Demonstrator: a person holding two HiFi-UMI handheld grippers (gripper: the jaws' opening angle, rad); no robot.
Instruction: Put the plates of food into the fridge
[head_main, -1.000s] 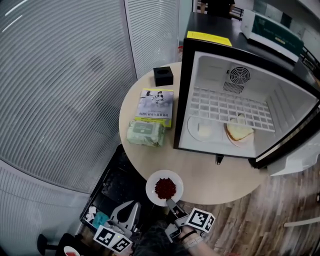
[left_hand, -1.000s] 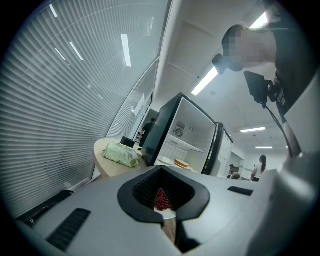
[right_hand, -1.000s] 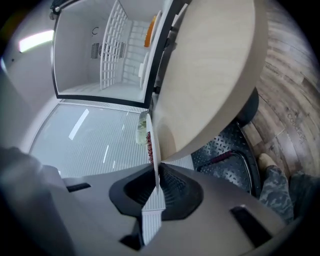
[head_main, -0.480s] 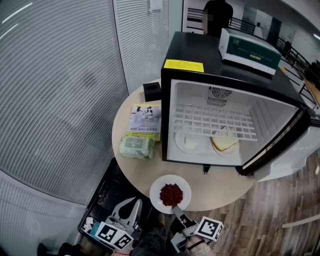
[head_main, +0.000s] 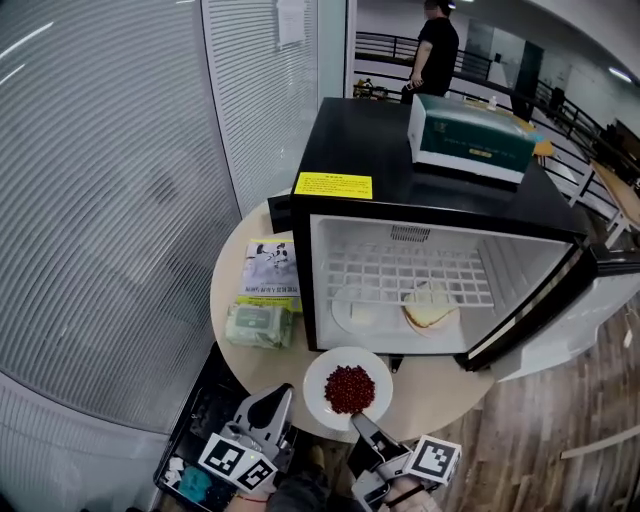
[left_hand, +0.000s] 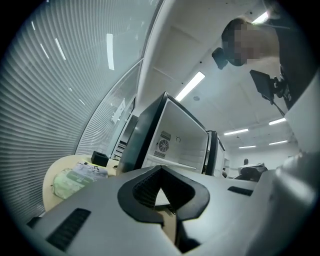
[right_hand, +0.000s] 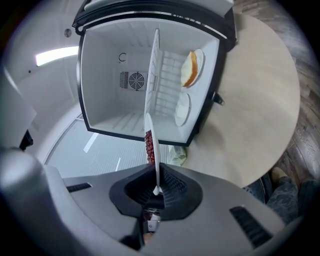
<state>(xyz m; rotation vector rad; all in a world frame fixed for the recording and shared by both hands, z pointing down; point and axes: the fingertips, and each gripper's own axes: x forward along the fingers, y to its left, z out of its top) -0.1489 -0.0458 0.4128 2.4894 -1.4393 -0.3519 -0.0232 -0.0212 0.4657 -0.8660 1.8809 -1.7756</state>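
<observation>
Pinching the plate by its near rim, the right gripper is holding stiff, slick, breakable ware, probably tip-prone. The left gripper is resting with jaws pressed together, empty.

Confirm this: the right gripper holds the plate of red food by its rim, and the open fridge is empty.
Wrong on the fridge: the head view shows a pale plate and a plate of bread inside it. The right gripper does hold the plate of red food by its rim.
</observation>
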